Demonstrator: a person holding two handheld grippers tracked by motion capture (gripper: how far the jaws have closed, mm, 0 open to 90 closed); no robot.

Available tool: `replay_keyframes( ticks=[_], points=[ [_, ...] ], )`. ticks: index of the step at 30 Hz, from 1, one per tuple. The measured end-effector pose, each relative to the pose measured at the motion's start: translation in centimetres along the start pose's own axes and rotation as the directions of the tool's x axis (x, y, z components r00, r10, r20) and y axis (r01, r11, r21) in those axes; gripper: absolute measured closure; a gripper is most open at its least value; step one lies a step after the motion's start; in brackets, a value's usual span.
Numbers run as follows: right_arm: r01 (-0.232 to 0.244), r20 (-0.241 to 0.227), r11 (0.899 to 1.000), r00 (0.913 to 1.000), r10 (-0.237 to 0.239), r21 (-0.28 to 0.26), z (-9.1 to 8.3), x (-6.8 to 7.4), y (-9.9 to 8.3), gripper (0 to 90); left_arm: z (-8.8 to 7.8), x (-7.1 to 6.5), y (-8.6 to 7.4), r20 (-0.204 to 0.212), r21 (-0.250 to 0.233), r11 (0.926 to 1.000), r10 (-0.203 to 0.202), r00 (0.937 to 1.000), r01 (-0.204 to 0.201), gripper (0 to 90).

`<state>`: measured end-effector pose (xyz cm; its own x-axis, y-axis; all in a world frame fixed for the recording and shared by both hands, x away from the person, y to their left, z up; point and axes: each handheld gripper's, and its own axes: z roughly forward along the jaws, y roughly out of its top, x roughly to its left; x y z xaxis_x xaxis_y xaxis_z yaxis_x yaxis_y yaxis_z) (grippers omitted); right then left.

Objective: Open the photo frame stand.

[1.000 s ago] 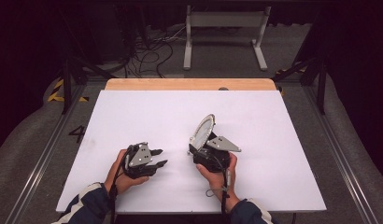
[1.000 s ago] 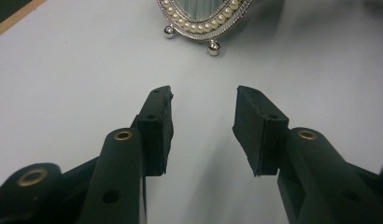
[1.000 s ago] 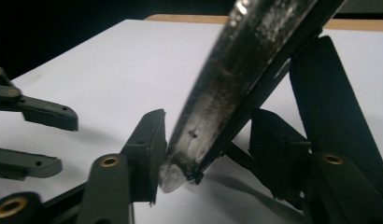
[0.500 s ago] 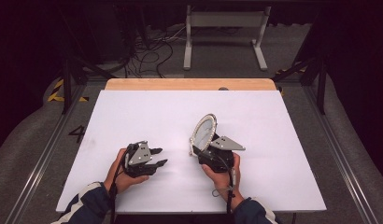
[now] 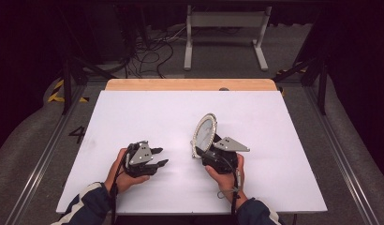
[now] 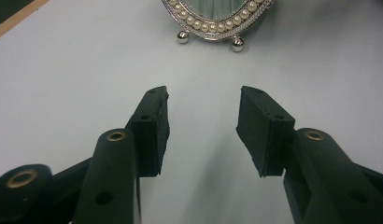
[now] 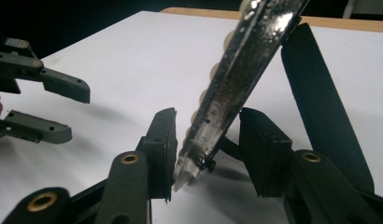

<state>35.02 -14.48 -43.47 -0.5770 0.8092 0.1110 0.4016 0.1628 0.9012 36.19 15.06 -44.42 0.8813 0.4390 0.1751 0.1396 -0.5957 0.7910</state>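
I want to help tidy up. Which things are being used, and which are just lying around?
In use: pearl-rimmed mirror; right tool, jaws just closing in around the mirror; left tool, open, facing it.
Lying about: cables; white stand behind the table.

The mirror [image 5: 205,135] has a silver frame ringed with a row of cream pearls, silver ball feet and a black back stand. Both grippers, left [image 5: 158,157] and right [image 5: 203,149], are black with grey top plates and brass-coloured rivets. The tabletop [image 5: 274,122] is white with a light wood strip along its far edge. The sleeves [image 5: 89,206] are navy with white stripes.
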Motion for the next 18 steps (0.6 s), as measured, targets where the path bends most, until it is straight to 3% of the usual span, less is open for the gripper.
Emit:
replay_keyframes(
  ticks=[4,18],
  points=[
    [0.005,0.016,1.0,0.9999,-0.005,-0.003,0.2,0.21,-0.05,59.0,0.14,-0.02,-0.04,0.002,0.007,1.0,0.002,1.0,-0.002,52.8],
    [0.009,0.004,1.0,1.0,-0.009,0.001,0.08,-0.02,-0.15,61.6,-0.07,0.56,-0.29,0.008,-0.013,0.9998,-0.018,0.9998,0.018,51.5]
  ],
)
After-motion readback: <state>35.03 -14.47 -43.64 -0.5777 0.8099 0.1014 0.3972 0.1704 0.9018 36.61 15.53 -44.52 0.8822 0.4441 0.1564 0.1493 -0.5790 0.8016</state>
